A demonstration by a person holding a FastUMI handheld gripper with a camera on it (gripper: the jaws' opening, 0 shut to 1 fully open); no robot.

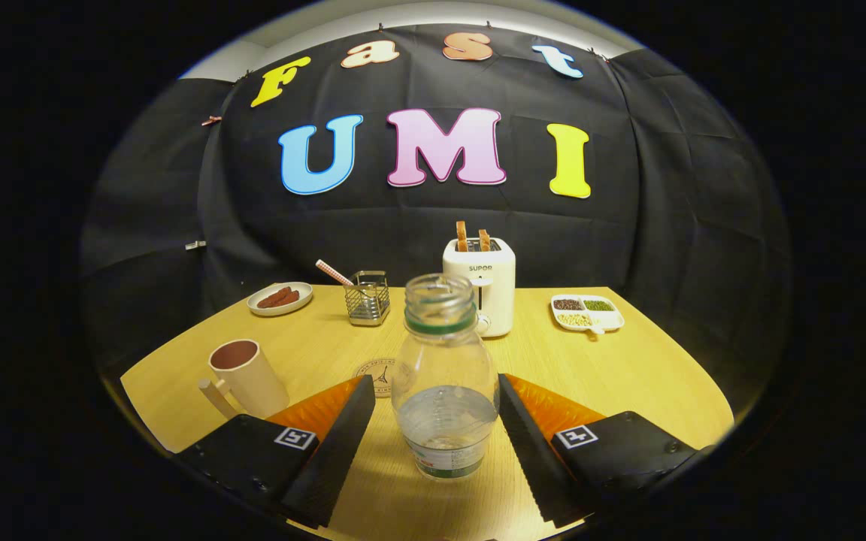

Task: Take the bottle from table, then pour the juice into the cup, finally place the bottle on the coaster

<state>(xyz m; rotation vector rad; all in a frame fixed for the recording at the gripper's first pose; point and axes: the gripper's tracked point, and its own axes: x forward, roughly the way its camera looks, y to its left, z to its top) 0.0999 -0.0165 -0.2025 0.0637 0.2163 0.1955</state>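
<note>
Jaws of the gripper stand wide open, one finger on each side of the bottle — the right finger's tip is close to or touching the glass, the left shows a narrow gap. Bottle upright on the table, uncapped, clear liquid in its lower part. Coaster at 11 o'clock from the bottle, just behind it, partly hidden. Cup at 9 o'clock, beyond the left finger. Farther back — toaster at 12 o'clock, wire holder and a small plate at 10–11, divided dish at 2.
</note>
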